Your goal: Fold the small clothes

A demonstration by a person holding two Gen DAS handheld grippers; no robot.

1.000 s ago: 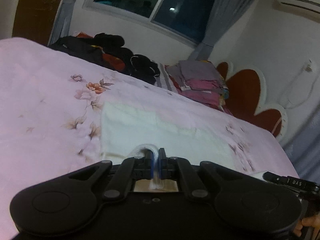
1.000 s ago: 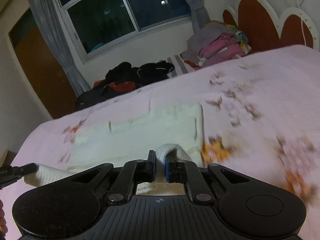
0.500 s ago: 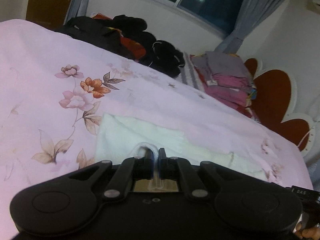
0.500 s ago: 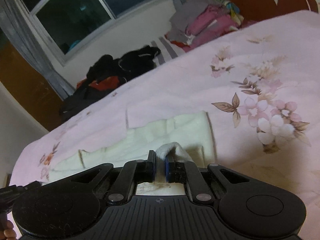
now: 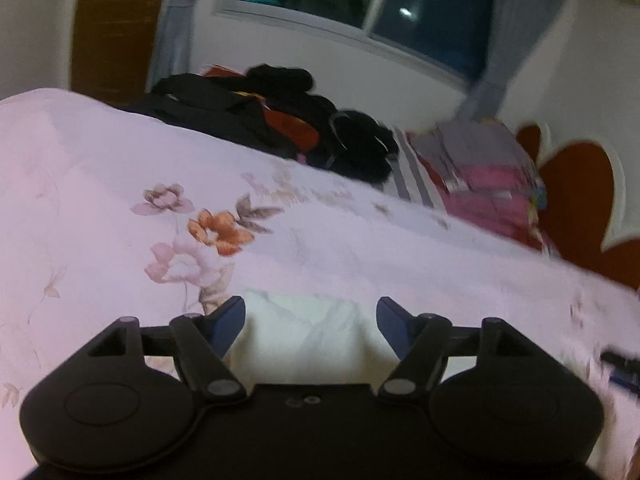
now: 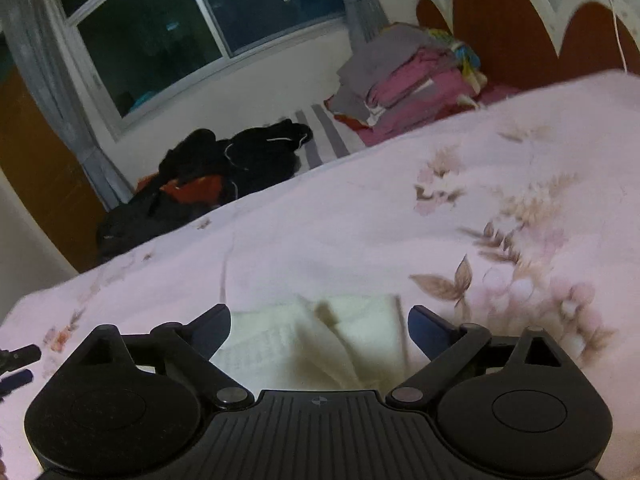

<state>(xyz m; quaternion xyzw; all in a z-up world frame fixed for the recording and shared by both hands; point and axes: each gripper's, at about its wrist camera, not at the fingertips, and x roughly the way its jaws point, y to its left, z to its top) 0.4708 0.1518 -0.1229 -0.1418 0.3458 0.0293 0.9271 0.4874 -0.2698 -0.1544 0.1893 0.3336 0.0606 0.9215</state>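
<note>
Left tool (image 5: 311, 322) and right tool (image 6: 320, 330): jaws opening, released. Cream folded knit garment (image 5: 304, 332) lies between each pair, six o'clock on pink floral bedspread (image 5: 100, 200).

Pink floral bedsheet (image 5: 100, 184) covers bed. Heap of black and red clothes (image 5: 280, 120) at far edge, stack of folded pink and grey clothes (image 6: 412, 76) beside it near red scalloped headboard (image 6: 520, 28). Dark window (image 6: 192, 28), grey curtains (image 5: 492, 60) behind.

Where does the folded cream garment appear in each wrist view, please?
Left wrist: cream garment at bottom centre, between the opening fingers.
Right wrist: cream garment at bottom centre, between the opening fingers.
Shared landmark: pink and grey clothes stack by the headboard.
</note>
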